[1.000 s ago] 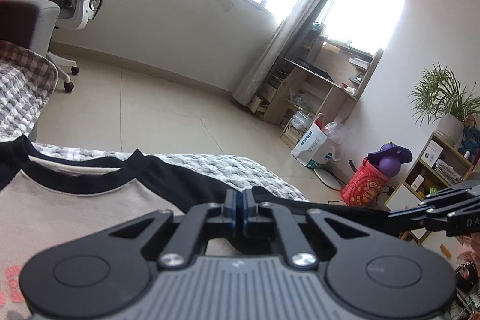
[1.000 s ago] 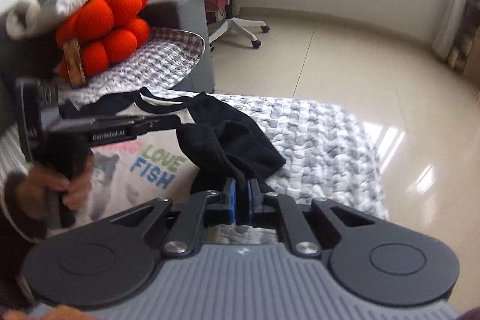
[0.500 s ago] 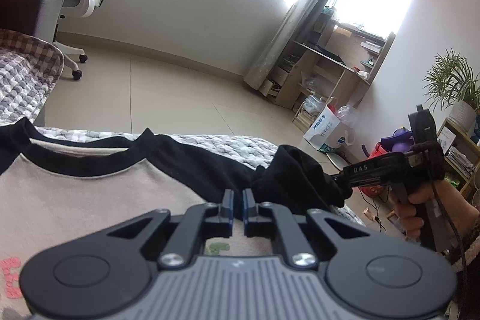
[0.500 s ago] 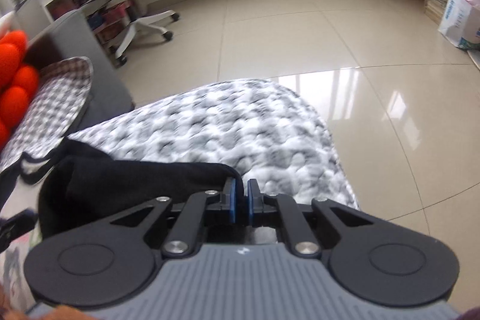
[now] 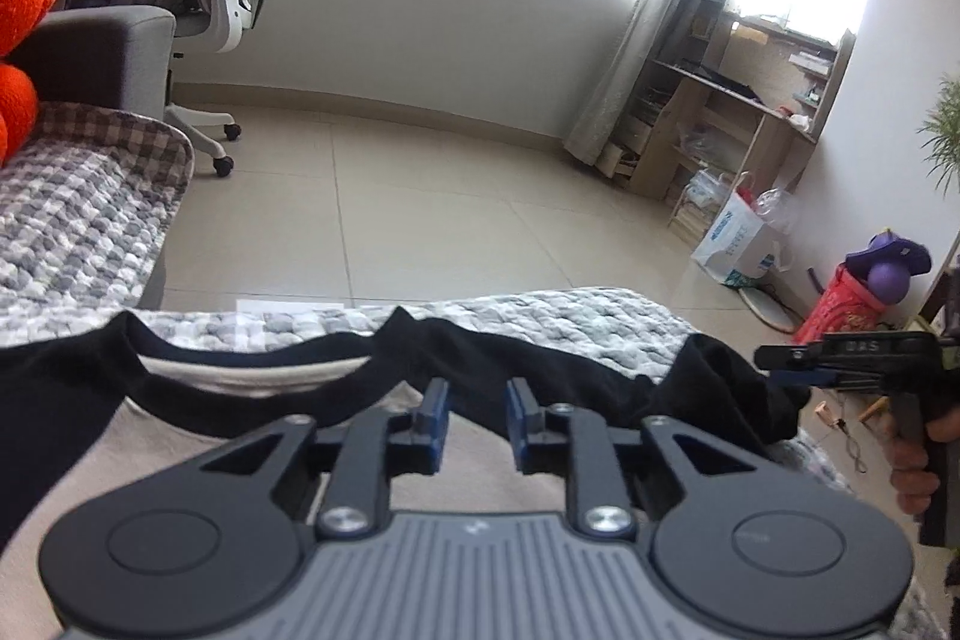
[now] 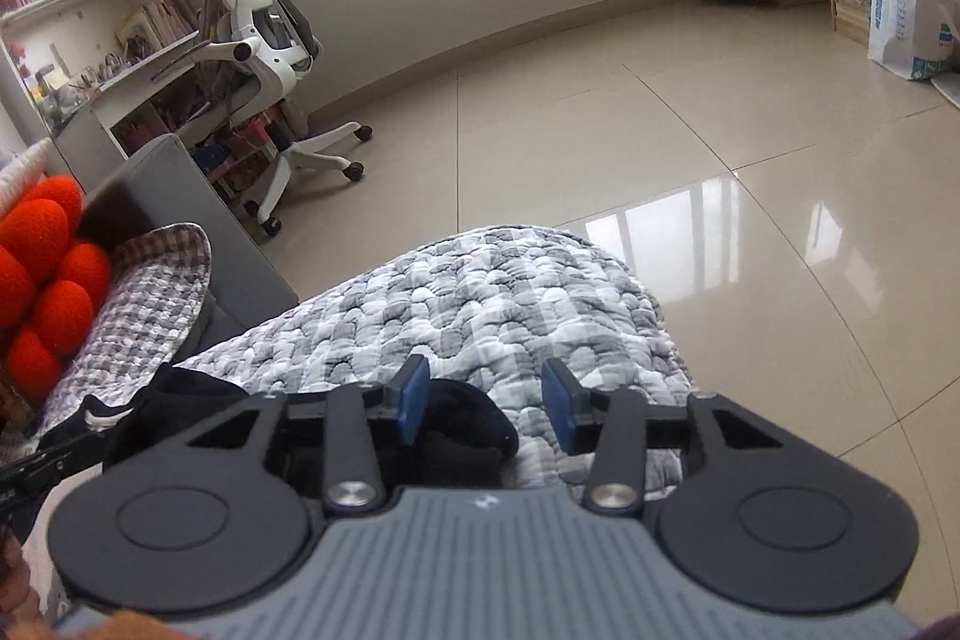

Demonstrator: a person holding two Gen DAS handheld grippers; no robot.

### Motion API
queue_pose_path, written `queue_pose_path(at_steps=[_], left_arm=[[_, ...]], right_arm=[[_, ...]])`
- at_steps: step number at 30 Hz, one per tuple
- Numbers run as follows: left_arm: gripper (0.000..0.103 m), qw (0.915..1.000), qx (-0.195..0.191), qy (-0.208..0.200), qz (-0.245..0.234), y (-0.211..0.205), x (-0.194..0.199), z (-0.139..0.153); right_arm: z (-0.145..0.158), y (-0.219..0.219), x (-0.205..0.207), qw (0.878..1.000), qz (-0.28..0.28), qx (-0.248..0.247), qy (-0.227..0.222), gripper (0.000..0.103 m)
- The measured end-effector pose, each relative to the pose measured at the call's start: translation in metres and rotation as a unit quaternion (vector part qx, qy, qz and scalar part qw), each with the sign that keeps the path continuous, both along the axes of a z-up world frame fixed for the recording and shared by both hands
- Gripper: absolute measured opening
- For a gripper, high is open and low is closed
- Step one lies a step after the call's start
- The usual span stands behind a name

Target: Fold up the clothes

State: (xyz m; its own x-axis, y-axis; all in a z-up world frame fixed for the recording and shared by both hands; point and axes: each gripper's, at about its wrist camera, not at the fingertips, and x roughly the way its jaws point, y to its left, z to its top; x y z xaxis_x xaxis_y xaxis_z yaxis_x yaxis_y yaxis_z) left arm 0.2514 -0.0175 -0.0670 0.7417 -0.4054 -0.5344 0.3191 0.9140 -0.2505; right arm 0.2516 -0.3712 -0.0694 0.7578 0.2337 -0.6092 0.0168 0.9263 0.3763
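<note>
A beige shirt (image 5: 180,460) with black collar and black sleeves lies flat on a grey-and-white quilted blanket (image 5: 600,310). My left gripper (image 5: 478,421) hovers over its black shoulder seam. Its jaws are opening, and the cloth lies under the blue pads with neither pressing on it. The bunched black sleeve (image 5: 720,400) ends at the right, where a hand holds my right gripper (image 5: 774,367). In the right wrist view my right gripper (image 6: 489,403) has opening jaws. The black sleeve end (image 6: 462,436) rests loose on the blanket (image 6: 510,304) beside the left pad.
A white office chair (image 6: 264,40) and a desk stand behind a grey sofa arm (image 5: 102,46) with orange plush balls (image 6: 54,280). Shiny tiled floor (image 6: 660,130) lies beyond the blanket's edge. Wooden shelves (image 5: 720,130), a paper bag (image 5: 738,238) and a red basket (image 5: 846,304) stand at the right.
Both pairs of jaws stood shut and now stand apart. The right gripper rolled and came down by the sleeve end, which now lies loose on the blanket.
</note>
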Motion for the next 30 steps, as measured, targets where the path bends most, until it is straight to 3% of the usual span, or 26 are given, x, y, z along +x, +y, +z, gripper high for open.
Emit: queue_pose_path(at_steps=[3, 9, 11, 12, 17, 23, 26, 30], left_arm=[[0.031, 0.9988, 0.040, 0.000, 0.027, 0.001, 0.022, -0.005], [0.032, 0.9974, 0.045, 0.026, 0.051, 0.009, 0.062, -0.015], [0.032, 0.9979, 0.030, 0.033, 0.047, 0.010, 0.072, -0.017], [0.032, 0.9979, 0.020, 0.039, 0.048, 0.011, 0.076, -0.018], [0.027, 0.9976, -0.009, 0.058, 0.035, 0.005, 0.086, -0.023], [0.017, 0.9982, 0.003, 0.052, 0.030, -0.002, 0.085, -0.025], [0.002, 0.9987, 0.011, 0.038, 0.033, -0.006, 0.082, -0.023], [0.001, 0.9988, 0.020, 0.016, 0.043, -0.013, 0.074, -0.020]], right_arm=[[-0.001, 0.000, -0.001, 1.000, 0.006, -0.003, -0.005, 0.046], [-0.008, 0.008, 0.000, 0.999, 0.026, -0.026, -0.010, 0.046], [-0.011, 0.015, 0.002, 0.998, 0.042, -0.043, -0.014, 0.034], [-0.012, 0.020, 0.002, 0.997, 0.052, -0.055, -0.019, 0.019], [-0.011, 0.027, -0.008, 0.991, 0.068, -0.104, -0.050, 0.014], [0.006, -0.011, -0.019, 0.990, 0.004, -0.125, -0.070, 0.013], [0.014, -0.032, -0.024, 0.987, -0.030, -0.140, -0.075, 0.013], [0.020, -0.056, -0.034, 0.980, -0.079, -0.160, -0.084, 0.013]])
